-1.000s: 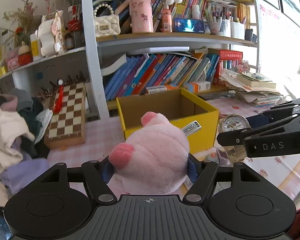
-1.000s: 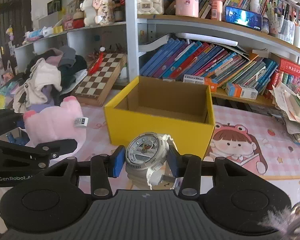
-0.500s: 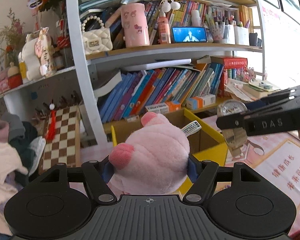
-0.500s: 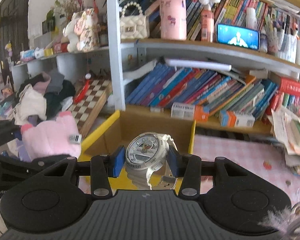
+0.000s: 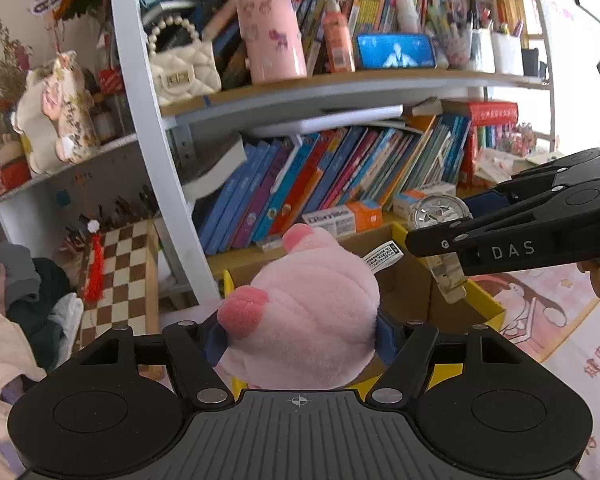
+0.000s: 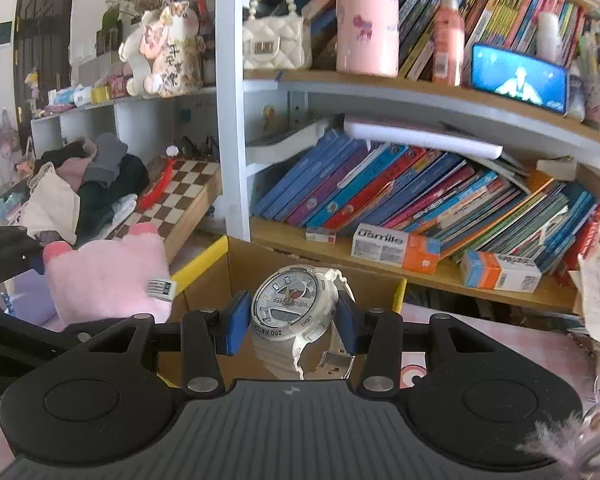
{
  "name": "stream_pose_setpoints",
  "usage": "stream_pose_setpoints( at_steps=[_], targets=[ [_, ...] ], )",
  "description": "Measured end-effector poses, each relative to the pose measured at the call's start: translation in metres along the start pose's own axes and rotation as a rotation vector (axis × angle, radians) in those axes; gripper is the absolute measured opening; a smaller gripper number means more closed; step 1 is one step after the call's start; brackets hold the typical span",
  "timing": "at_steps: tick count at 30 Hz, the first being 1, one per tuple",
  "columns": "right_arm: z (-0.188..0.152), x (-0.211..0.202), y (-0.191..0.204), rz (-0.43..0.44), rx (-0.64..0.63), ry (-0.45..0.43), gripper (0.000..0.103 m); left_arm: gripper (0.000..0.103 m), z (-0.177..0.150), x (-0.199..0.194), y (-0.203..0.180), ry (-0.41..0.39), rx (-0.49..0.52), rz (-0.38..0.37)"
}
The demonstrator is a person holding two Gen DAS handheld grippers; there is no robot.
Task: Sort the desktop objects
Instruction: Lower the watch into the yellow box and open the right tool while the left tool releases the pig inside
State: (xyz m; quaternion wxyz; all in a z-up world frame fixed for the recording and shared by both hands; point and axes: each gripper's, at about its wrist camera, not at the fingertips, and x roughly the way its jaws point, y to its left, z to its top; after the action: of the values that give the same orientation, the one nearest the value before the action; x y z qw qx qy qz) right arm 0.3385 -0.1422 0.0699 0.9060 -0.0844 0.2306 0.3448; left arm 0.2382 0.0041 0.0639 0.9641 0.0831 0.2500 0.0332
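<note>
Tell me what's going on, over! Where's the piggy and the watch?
Left gripper shut on pink plush pig. Right gripper shut on white watch. Both over open yellow box. Nothing blocking the drop.

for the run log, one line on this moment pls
left gripper: shut on pink plush toy | right gripper: shut on white wristwatch | both over yellow cardboard box

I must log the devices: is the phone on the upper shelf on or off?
On. The phone leans on the upper shelf with its screen lit, showing a bright blue picture.

Pink plush toy [image 5: 304, 308], white watch [image 6: 296, 312], yellow box [image 6: 204, 258], brown-and-cream checkered chessboard [image 5: 118, 276]
</note>
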Motion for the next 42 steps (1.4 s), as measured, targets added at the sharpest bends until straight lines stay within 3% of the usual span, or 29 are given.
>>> stream_pose_setpoints(
  at_steps=[15, 24, 42],
  targets=[
    [-0.020, 0.075, -0.019, 0.060, -0.015, 0.174, 0.043, 0.071, -0.009, 0.069, 0.002, 0.149, -0.003, -0.007],
    [-0.029, 0.095, -0.022, 0.073, -0.020, 0.234, 0.043, 0.072, -0.020, 0.092, 0.004, 0.234, -0.022, -0.034],
    [-0.031, 0.114, -0.018, 0.060, -0.149, 0.304, 0.045, 0.076, -0.021, 0.102, 0.009, 0.278, -0.063, -0.065]
  ],
)
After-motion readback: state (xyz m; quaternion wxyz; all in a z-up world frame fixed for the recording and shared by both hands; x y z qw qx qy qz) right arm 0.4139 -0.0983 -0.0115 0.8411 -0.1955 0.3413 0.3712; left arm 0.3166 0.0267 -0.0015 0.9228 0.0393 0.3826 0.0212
